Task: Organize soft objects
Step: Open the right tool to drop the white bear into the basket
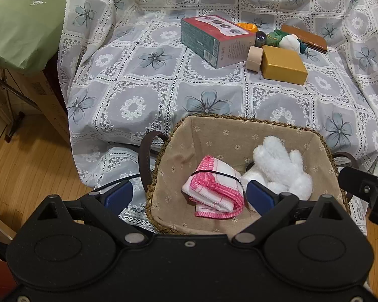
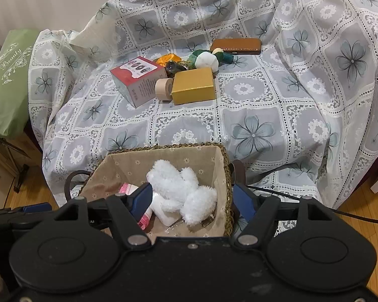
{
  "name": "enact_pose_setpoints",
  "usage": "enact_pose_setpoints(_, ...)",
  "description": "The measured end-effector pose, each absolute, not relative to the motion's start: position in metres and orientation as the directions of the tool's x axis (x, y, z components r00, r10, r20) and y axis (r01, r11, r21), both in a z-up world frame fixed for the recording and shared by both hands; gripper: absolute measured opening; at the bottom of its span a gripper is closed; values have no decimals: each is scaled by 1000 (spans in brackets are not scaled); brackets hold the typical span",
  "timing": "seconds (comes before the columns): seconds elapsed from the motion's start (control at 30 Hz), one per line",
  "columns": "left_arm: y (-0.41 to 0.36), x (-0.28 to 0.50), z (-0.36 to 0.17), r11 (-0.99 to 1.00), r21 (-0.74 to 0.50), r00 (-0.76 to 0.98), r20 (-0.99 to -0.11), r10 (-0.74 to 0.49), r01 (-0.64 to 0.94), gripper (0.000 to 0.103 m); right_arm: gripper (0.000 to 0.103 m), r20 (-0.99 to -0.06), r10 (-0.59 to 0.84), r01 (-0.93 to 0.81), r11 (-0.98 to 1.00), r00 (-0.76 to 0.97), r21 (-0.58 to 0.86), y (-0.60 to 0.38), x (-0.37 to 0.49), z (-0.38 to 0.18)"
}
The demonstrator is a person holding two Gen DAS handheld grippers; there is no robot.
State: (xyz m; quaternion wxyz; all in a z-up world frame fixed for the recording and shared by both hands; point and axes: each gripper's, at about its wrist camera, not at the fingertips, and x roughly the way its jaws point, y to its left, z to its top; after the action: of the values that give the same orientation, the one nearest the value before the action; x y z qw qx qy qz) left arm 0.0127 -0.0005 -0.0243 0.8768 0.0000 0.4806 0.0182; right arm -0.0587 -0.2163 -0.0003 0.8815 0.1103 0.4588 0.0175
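Left view: pink towel point(image 1: 215, 191) whole; right view: mostly hidden.

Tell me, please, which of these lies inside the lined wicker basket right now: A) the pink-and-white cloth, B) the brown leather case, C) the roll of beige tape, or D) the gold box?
A: the pink-and-white cloth lies folded on the basket lining beside the white plush toy, while the gold box, the tape roll and the brown case sit farther back on the floral cover.
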Motion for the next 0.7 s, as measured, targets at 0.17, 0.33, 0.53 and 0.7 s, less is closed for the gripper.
enact_pose_setpoints(0.17,-1,12,-24,999,17,537,-843,31,-31,94,71,-807,133,73,975,576,212,-216,-59,-1)
enact_pose_setpoints(0.33,-1,11,-26,999,17,537,-843,30,-29,94,72,-808,132,74,974,573,212,-216,-58,-2)
enact_pose_setpoints(0.53,0,11,-28,999,17,534,-845,29,-27,94,72,-813,135,74,974,567,213,-216,-57,-4)
enact_pose_setpoints(0.7,1,13,-30,1000,18,525,-850,28,-24,94,73,-817,135,73,975,560,211,-215,-56,-6)
